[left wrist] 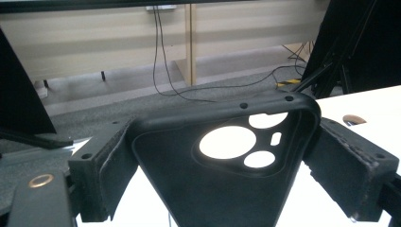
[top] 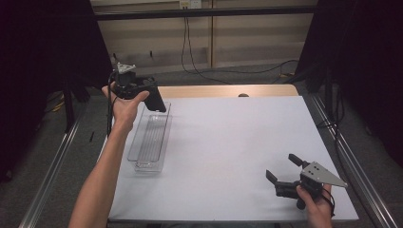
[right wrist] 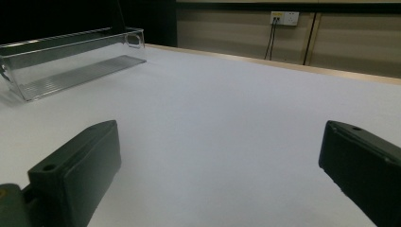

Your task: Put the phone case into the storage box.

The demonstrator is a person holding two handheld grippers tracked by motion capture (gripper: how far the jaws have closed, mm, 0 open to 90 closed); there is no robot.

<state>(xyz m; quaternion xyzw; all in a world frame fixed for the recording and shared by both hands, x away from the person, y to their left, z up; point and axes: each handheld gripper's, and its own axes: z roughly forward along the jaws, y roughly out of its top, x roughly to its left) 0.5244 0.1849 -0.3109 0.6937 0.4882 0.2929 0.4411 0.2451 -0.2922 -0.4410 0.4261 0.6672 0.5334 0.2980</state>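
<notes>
The left gripper [top: 142, 92] is raised above the far end of the clear plastic tray [top: 151, 137], and its jaws are clamped on a black phone case [top: 156, 99]. In the left gripper view the phone case [left wrist: 222, 165] sits between the two padded jaws, with both pads pressed against its long edges. The inner side of the case faces the camera, and the camera cutouts let the bright table show through. In the high view the case hangs tilted, with its lower end just over the far end of the tray; whether it touches the tray cannot be told.

The tray lies on the white table [top: 228, 142], with its long side running away from the person. In the right gripper view the tray [right wrist: 71, 61] is seen well apart from that gripper, and it looks empty.

The right gripper [top: 280, 173] rests low over the table, well away from the tray toward the person's near right side. Its jaws stand wide apart and hold nothing.
</notes>
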